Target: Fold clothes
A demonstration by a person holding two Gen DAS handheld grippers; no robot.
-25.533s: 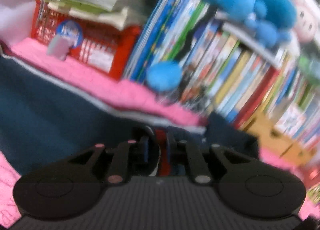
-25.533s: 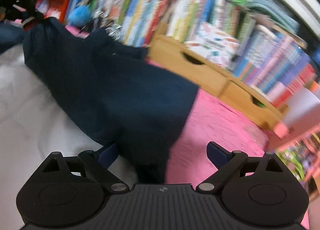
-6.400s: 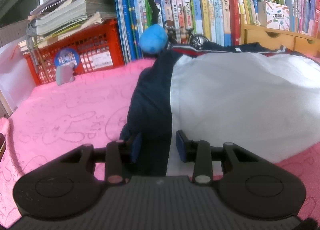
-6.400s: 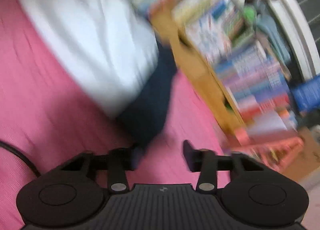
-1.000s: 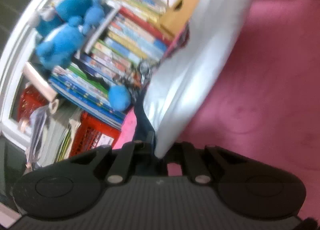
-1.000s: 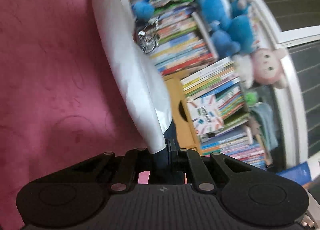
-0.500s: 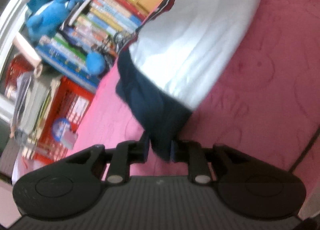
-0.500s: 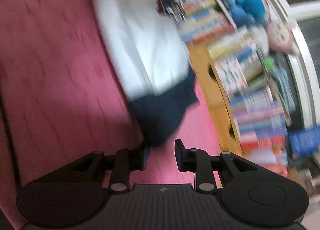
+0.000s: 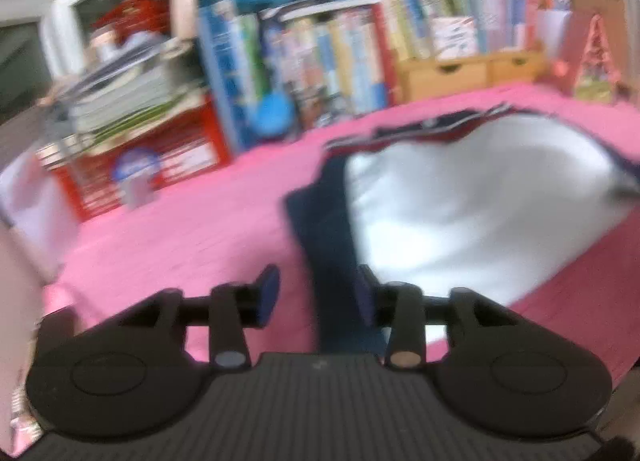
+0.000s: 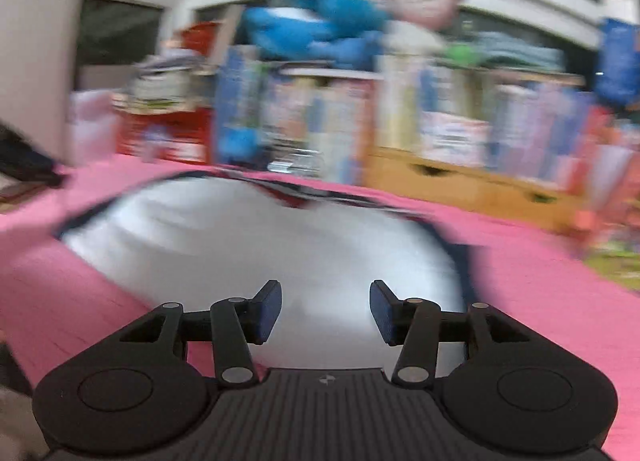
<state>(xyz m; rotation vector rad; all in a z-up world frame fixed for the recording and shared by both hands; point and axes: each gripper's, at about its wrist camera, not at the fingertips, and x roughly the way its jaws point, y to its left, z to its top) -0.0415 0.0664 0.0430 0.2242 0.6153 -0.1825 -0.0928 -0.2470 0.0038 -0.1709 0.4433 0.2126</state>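
A white and navy garment (image 9: 472, 201) lies spread flat on the pink cloth (image 9: 180, 229), with a red and navy collar at its far edge. Its navy sleeve (image 9: 324, 229) runs down the left side toward me. My left gripper (image 9: 316, 297) is open, and the end of that sleeve lies between its fingers near the right one. In the right wrist view the garment's white body (image 10: 256, 237) fills the middle. My right gripper (image 10: 325, 309) is open just above its near edge, holding nothing. Both views are blurred.
A row of books (image 9: 320, 61) and wooden drawers (image 9: 468, 73) line the back edge. A red basket (image 9: 132, 165) with stacked papers stands at the back left. Blue plush toys (image 10: 312, 33) and a pink one (image 10: 424, 9) sit above the books. Bare pink cloth lies left of the garment.
Both grippers have let go of the garment and opened wider. The garment, held up a second ago, now lies flat on the pink cloth. Both cameras have swung level.
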